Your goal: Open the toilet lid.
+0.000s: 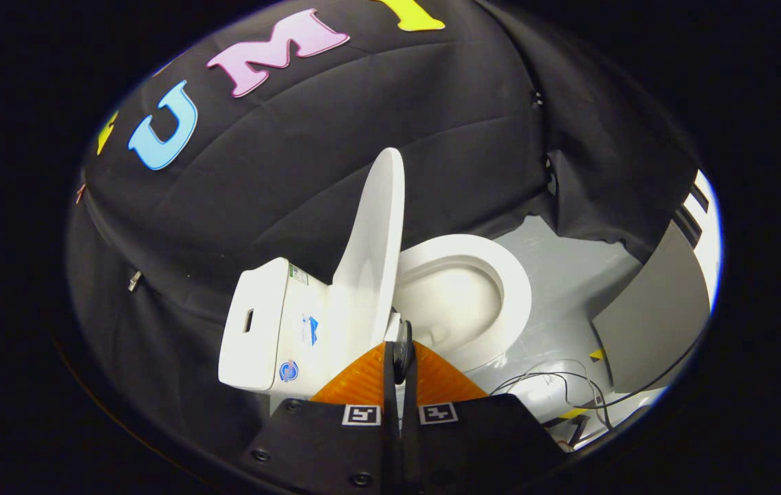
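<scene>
Standing raised and nearly upright, the toilet lid (371, 254) leans back toward the tank (263, 330) on its left, with the open bowl (463, 295) to its right. The gripper (401, 354) sits just near of the lid's lower edge, its fingers pressed together with no visible gap, holding nothing. Cables (555, 388) lie on the pale floor (569, 275) to the right.

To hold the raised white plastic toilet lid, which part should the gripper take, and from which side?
Take the white toilet lid by its thin free edge, approaching from the bowl side. It stands nearly upright, so the edge is exposed. The gripper looks shut, so it probably must open first.
</scene>
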Demonstrator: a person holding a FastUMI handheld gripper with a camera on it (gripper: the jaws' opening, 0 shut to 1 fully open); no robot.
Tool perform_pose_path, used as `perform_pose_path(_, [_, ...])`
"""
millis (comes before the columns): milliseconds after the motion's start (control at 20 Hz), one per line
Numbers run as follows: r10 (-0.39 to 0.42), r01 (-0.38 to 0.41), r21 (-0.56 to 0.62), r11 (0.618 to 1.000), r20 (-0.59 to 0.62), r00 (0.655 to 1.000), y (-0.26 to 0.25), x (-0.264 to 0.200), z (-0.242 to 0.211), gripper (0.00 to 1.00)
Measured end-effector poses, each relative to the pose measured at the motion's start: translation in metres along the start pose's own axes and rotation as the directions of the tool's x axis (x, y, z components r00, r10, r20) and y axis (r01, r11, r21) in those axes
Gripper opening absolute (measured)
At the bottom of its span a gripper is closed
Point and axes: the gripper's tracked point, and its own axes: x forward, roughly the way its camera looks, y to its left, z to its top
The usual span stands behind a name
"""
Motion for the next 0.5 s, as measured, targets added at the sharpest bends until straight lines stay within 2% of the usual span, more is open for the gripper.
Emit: perform_pose_path(500, [-0.040,0.046,-0.143,0.989,0.039,0.998,0.091,-0.020,-0.005,0.06])
